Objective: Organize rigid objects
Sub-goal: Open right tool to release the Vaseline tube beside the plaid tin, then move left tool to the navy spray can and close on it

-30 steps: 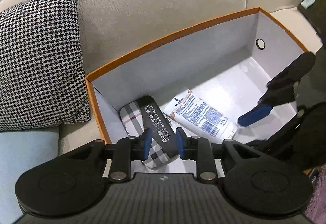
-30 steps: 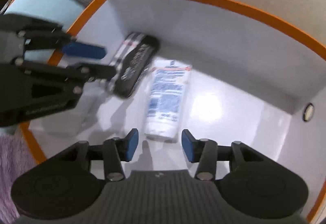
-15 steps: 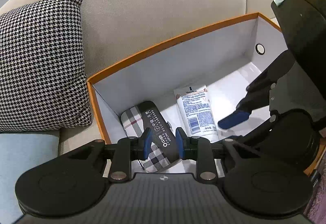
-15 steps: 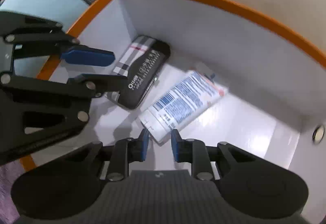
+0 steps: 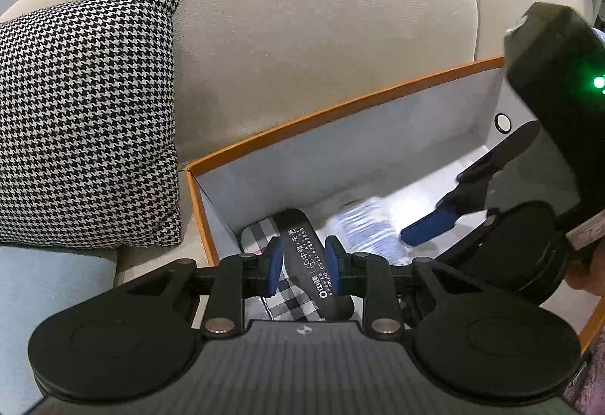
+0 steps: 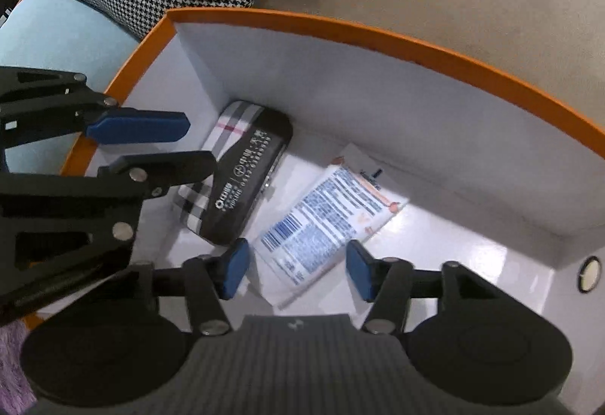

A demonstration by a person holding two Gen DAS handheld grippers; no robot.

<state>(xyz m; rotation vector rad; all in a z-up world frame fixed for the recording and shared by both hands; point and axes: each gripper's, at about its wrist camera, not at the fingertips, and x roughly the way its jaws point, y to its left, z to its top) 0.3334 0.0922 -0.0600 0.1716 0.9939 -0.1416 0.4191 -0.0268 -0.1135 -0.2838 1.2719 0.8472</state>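
Note:
An orange-rimmed white box (image 6: 378, 37) sits on the sofa. On its floor at the left end lies a plaid glasses case (image 6: 242, 180) with a black printed band. A white tube (image 6: 325, 218) with blue print lies beside it at a slant. My right gripper (image 6: 297, 269) hangs over the tube's near end. Its jaws are opening, and the tube end lies between the pads without touching them. My left gripper (image 5: 302, 264) hovers above the case (image 5: 302, 256). Its jaws stand a narrow gap apart with nothing between them, as the right wrist view shows at the left gripper (image 6: 196, 143).
A houndstooth cushion (image 5: 83, 112) leans on the beige sofa back (image 5: 321, 18), left of the box rim (image 5: 340, 109). A light blue seat (image 5: 45, 282) lies below it. The box's right wall has a round hole (image 6: 590, 273). Purple fluff (image 6: 11, 358) shows at the lower left.
The right gripper pinched the tube's near end half a second ago and has since spread its jaws. The tube swung from upright to slanting right. The left gripper stayed over the case.

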